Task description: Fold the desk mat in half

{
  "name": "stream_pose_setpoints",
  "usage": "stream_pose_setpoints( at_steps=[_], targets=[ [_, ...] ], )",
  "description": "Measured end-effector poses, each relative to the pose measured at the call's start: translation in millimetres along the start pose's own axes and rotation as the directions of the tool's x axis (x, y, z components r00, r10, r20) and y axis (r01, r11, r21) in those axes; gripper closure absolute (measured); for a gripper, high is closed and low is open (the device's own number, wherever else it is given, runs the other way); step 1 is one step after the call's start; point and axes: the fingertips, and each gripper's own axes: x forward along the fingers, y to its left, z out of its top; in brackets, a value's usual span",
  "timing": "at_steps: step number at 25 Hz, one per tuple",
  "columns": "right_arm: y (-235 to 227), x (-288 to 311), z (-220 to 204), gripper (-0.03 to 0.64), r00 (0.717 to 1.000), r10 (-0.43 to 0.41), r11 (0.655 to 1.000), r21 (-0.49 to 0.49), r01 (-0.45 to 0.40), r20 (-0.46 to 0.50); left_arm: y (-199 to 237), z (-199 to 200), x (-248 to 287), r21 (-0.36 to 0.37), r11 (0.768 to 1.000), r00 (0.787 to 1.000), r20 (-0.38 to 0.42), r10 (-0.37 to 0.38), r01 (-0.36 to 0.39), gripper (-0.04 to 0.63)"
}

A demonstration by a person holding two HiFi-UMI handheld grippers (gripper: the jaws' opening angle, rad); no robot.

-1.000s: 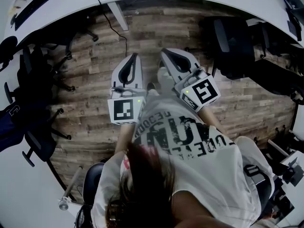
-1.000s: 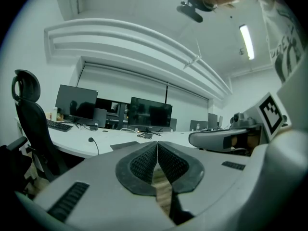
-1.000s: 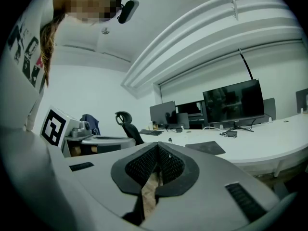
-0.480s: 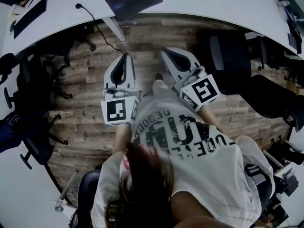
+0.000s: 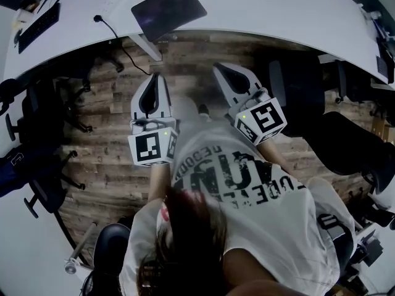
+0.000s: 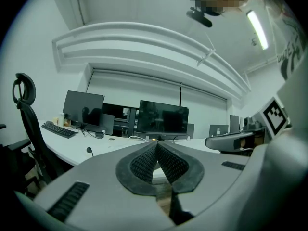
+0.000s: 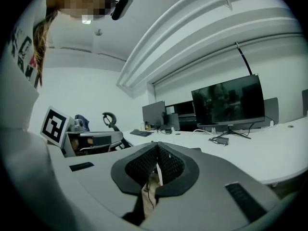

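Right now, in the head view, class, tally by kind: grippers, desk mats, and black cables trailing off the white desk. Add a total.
Grippers: 2, the left gripper and the right gripper
Desk mat: 1
Cable: 1
Total: 4

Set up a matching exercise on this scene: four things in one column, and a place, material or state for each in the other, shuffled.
Things:
1. desk mat
2. left tool
3. keyboard
4. floor

Descriptions:
A. wooden planks
B. shut, with nothing between its jaws
C. on the white desk, ahead of the person
D. at the desk's far left end, before a monitor

Pairs: 1-C, 2-B, 3-D, 4-A
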Motion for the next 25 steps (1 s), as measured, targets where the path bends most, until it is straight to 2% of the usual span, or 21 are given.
stream_pose_setpoints(
  at_steps=[12,25],
  targets=[
    [-30.2,22.3,-9.8,0.623,0.998,-0.049,0.997,0.059,0.052,-0.046,12.6,-2.0,41.9,-0.023,0.999,0.999,-0.028,-0.023,0.023,0.592],
    [-75.1,132.4,12.9,0.623,0.996,-0.057,0.995,0.079,0.062,-0.065,82.2,9.9,141.5,-0.049,0.998,0.997,-0.055,-0.044,0.042,0.592]
  ],
)
